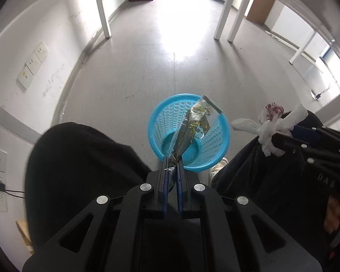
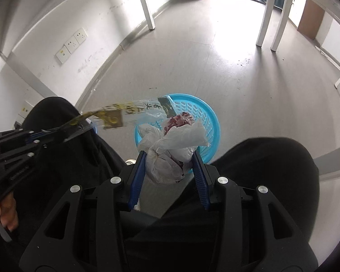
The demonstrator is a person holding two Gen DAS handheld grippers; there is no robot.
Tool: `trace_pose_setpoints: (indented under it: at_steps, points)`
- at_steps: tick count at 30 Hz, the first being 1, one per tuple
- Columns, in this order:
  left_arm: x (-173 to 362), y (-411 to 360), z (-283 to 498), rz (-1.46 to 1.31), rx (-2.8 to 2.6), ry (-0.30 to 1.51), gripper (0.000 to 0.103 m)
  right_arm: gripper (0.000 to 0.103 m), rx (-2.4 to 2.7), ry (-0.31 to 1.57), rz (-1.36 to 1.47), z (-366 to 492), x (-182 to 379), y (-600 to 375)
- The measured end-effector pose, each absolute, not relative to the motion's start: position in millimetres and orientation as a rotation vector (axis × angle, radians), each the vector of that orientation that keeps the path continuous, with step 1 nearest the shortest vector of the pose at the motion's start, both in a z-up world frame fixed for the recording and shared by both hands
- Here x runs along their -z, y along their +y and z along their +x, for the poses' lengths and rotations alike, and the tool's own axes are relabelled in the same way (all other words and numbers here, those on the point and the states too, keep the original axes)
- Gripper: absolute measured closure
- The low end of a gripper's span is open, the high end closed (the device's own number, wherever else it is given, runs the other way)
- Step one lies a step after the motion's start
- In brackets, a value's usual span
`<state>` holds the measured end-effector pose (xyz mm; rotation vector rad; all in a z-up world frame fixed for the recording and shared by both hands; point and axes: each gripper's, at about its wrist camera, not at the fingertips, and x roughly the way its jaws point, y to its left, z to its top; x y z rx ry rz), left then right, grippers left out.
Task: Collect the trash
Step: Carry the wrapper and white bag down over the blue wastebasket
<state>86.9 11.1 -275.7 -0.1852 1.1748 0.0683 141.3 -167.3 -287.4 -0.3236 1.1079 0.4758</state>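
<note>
- Blue-padded fingers of the left hand-held gripper sit nearest the lens, pressed almost together on the twisted end of a clear plastic wrapper with dark and yellow print.
- That wrapper sticks up and forward from the grip; in the left wrist view its free end crosses over the mouth of the blue basket standing on the floor between the person's knees.
- Right hand-held gripper is clamped on a knotted white plastic bag with crumpled red-stained paper poking out of its top; its fingers stand fairly wide because the bundle is bulky.
- From the right wrist view the bag appears above the basket's near rim, though how high above it I cannot tell.
- Nothing shows on the visible part of the basket floor, so I judge neither piece has been dropped yet.
- Risks, as I judge them:
  - light and flat, the wrapper could flutter sideways on release and land outside the rim, or cling to the pads;
  - the bag hangs close to the near edge, so letting go too early could bounce it off the rim or tip the light basket;
  - both pieces converge on one opening, so the wrapper may snag on the bag.
</note>
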Motion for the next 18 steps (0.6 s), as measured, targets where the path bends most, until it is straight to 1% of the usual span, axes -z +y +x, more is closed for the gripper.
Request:
trace_pose_setpoints:
  at_steps: [4, 10, 18]
  points:
    - [296, 13, 108, -0.215, -0.09, 1.224, 0.098, 0.064, -0.466, 1.177, -0.317, 163, 309, -155]
    - [331, 29, 141, -0.34, -0.138, 1.322, 0.098, 0.064, -0.443, 1.221, -0.297, 187, 337, -149]
    - [370, 46, 170, -0.48, -0.138, 1.433, 0.097, 0.064, -0.404, 1.345, -0.245, 228, 386, -137]
